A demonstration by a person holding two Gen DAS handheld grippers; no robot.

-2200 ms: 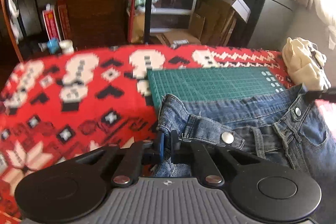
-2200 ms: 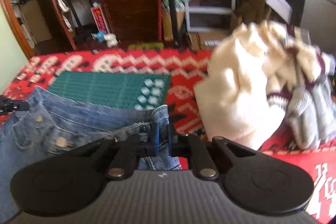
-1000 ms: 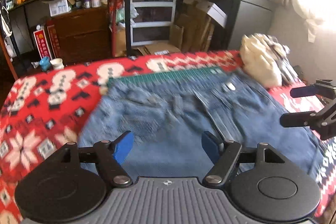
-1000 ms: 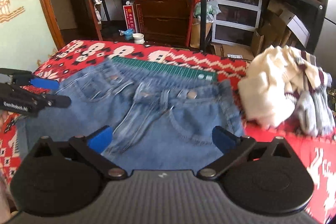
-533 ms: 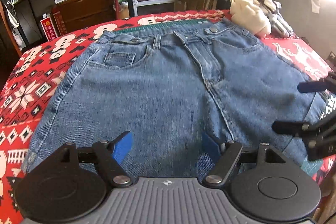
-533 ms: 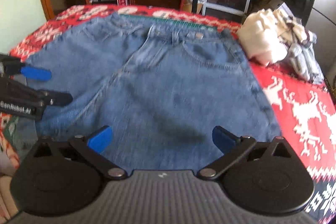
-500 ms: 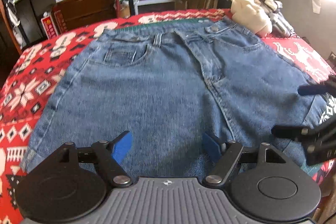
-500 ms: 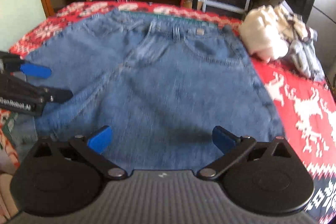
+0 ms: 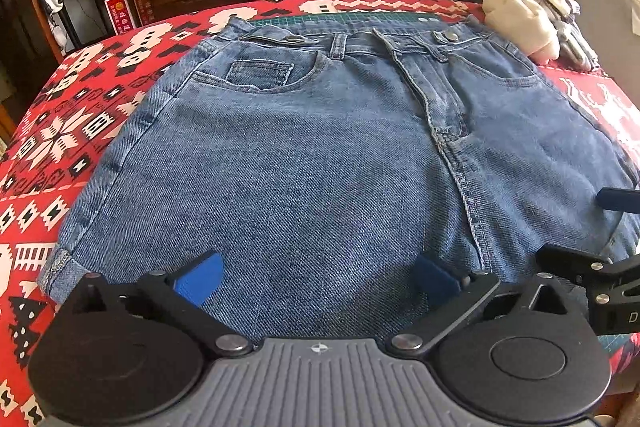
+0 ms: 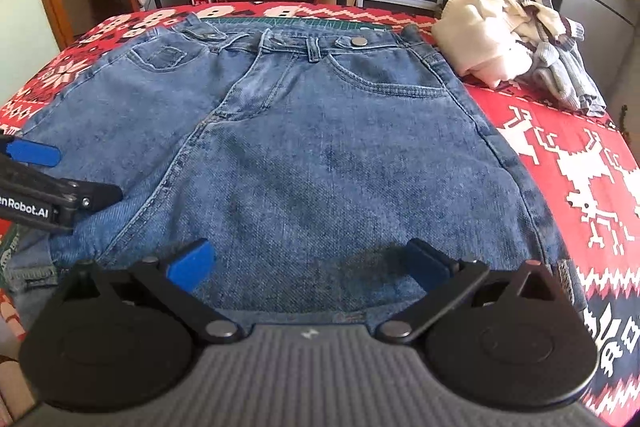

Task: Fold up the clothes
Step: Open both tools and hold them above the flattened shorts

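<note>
**Denim shorts laid flat, ready for first fold**

1. Tabletop (image 9: 72,131), under a red patterned cover; carries every item.
2. Denim shorts (image 9: 320,155): spread front-up across the middle, waistband far, hems near; flattened, probably so a fold can start cleanly.
3. Green cutting mat (image 10: 320,23): under the shorts, only its far edge shows.
4. Pile of cream and grey clothes (image 10: 516,43): far right, just beside the waistband; likely next in turn, may crowd a rightward fold.
5. Left tool (image 9: 316,277): spread wide, holding nothing, above the near hem.
6. Right tool (image 10: 308,265): likewise agape, empty, near the right leg hem.
</note>
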